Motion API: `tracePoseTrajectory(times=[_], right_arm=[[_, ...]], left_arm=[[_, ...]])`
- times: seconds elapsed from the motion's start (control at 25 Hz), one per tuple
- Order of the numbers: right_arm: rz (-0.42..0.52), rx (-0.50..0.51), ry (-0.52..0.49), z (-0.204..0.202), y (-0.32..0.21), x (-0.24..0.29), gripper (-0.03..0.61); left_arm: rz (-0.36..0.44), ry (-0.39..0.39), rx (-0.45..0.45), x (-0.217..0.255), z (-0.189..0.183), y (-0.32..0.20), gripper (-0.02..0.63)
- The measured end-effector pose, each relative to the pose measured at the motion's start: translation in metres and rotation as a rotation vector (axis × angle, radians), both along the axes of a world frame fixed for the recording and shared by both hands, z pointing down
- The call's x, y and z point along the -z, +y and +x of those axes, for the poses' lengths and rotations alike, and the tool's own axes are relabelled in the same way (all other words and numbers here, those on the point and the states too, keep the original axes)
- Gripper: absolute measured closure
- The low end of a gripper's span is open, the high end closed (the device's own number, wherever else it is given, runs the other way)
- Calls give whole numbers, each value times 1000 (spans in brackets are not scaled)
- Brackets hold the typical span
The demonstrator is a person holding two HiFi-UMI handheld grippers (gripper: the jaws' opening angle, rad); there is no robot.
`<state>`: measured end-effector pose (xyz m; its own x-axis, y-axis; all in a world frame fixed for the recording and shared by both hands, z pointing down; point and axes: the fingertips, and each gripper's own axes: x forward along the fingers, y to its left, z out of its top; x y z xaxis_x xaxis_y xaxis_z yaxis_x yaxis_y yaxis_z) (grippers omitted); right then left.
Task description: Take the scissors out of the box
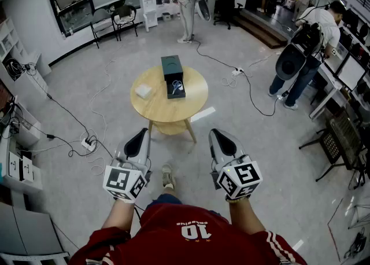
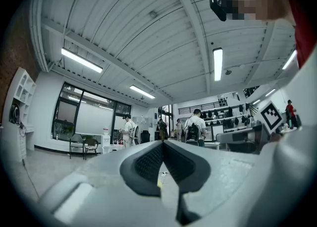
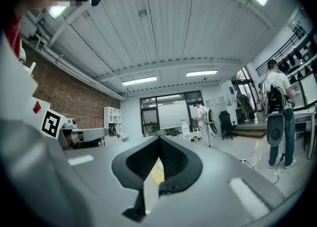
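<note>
We find the left hand-held gripper and right hand-held gripper shut and empty, well short of the scissors, which lie lengthwise away from us in the box on the tabletop ahead, neither side clearly nearer.

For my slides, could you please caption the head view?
Left gripper and right gripper, shut, face a round table holding the box with scissors.

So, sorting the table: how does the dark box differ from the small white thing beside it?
The box is dark, larger and holds scissors; the white thing is pale and smaller, nearer the left edge. Both rest on the round table.
</note>
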<state>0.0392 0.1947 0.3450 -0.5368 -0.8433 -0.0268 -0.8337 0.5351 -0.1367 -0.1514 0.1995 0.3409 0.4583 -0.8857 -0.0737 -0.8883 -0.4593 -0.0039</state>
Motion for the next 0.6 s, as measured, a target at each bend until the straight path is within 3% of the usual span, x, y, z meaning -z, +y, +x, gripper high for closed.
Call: tracePoseTrajectory(times=[0.6], right_arm=[[9,4,-28,8,16,4,580]], left_arm=[[9,-10,-22,5,15,13,612]])
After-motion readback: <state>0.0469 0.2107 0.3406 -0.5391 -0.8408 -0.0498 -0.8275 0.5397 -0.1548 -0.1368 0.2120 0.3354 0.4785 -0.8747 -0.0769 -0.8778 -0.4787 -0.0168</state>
